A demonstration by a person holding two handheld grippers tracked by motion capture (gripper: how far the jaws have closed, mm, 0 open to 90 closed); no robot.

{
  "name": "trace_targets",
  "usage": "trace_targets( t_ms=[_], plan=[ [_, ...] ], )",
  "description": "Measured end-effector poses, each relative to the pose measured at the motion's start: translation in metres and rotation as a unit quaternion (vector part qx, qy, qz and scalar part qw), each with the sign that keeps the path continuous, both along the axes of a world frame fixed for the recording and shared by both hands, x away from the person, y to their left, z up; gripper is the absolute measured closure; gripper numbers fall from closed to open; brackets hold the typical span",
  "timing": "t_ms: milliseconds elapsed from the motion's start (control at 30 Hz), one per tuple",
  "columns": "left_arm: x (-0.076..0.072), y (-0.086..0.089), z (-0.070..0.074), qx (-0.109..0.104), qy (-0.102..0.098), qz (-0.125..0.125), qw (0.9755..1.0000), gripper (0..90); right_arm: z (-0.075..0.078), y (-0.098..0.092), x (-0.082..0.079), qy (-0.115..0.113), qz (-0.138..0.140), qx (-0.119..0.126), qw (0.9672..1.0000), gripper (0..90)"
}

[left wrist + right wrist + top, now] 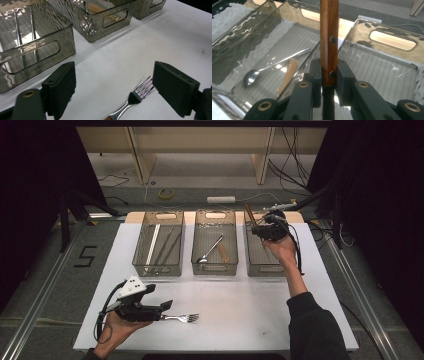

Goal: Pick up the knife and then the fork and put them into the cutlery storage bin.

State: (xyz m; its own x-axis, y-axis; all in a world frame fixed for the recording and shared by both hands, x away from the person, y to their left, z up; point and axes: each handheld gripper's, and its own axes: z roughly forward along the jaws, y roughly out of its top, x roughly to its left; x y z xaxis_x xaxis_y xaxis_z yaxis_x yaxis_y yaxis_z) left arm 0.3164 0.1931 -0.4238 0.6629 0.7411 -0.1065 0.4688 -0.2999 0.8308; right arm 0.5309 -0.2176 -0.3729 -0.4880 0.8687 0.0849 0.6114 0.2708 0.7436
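Note:
A metal fork (185,318) lies on the white table (240,310) near the front left, tines pointing right. My left gripper (166,309) rests low beside it, open. In the left gripper view the fork's tines (141,90) lie between the two spread pads, with neither pad touching them; left gripper (116,77). My right gripper (261,231) hangs over the right-hand clear bin (260,265), shut on a brown wooden handle (249,213) that sticks up past the jaws. In the right gripper view the riveted handle (329,37) is pinched between the pads of the right gripper (329,72).
Three clear bins stand in a row at the back. The left bin (142,265) holds several long thin utensils. The middle bin (200,267) holds a spoon (252,76) and a wooden-handled piece (288,72). Cables, a tape roll (166,193) and a power strip lie behind the table.

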Motion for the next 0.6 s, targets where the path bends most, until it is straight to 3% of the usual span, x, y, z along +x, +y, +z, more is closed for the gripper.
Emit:
trace_targets(
  t_ms=[400, 600],
  plan=[
    [-0.001, -0.001, -0.001, 0.001, 0.002, -0.001, 1.0, 18.7, -0.013, -0.002, 0.012, 0.009, -0.039, 0.006, 0.9992, 77.6],
    [-0.001, 0.0, -0.001, 0.002, 0.003, -0.004, 1.0, 18.6, -0.022, -0.003, 0.013, 0.026, -0.058, 0.005, 0.998, 77.3]
  ],
)
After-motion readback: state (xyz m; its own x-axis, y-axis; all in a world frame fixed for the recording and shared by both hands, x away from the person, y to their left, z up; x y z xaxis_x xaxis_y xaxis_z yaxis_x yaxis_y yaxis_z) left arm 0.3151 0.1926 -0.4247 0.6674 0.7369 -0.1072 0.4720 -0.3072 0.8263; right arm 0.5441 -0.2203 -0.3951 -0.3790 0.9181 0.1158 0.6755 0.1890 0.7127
